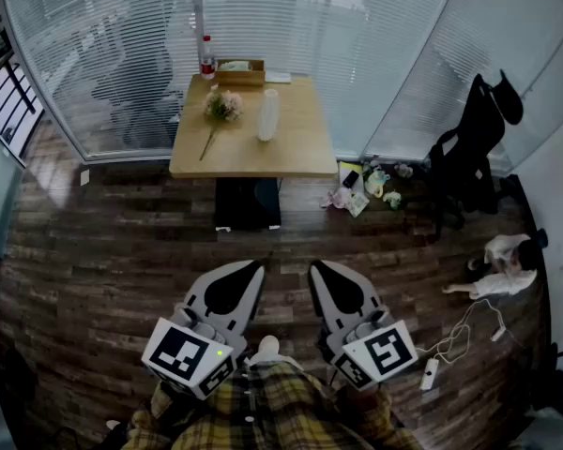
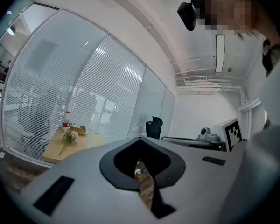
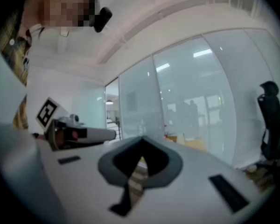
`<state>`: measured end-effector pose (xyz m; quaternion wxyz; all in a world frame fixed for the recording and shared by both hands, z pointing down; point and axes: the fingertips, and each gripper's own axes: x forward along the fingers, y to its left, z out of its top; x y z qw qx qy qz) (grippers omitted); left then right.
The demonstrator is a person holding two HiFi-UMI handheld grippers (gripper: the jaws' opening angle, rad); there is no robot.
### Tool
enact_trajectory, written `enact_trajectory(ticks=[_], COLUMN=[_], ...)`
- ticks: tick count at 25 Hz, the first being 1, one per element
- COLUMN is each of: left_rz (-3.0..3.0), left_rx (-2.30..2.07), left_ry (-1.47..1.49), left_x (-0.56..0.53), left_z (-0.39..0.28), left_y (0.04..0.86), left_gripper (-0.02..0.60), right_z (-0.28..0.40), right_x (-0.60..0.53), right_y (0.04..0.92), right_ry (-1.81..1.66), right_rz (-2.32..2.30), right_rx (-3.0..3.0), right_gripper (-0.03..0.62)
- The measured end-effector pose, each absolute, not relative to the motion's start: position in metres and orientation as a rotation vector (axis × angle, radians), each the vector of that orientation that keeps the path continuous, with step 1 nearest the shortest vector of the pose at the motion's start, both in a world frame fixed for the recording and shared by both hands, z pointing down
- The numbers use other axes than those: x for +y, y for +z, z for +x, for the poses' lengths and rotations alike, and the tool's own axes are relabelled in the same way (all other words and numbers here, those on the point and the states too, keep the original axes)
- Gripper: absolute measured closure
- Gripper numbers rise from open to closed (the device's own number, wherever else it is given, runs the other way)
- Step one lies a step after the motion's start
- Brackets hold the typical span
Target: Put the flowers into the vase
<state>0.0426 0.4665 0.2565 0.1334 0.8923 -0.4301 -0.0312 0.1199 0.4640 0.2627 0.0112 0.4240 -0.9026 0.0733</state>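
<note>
Tools, left tool (image 1: 254, 265) and right tool (image 1: 316, 266), are closed, empty.

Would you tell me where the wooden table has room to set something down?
Bare: the square wooden table right of the tall white vase, plus its front strip. Crowded: back edge, with red-capped bottle and wooden box; pale flowers lie left.

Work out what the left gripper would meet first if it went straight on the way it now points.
The left gripper, shut and empty, aims right of the table. The way looks free up to the glass partition beside the black chair, though depth is unclear.
</note>
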Motion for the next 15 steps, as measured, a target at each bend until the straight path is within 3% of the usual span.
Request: enact_trajectory(ticks=[15], left_rz=[2.581], left_rx=[-1.287], left_ry=[-0.080], left_x=[0.454], left_z=[0.050], left_y=[0.258], left_gripper=[0.571], right_z=[0.128], right_x=[0.455], right_y=[0.262], right_ry=[0.219], right_rz=[1.285], right_rx=[-2.848], right_gripper=[0.580])
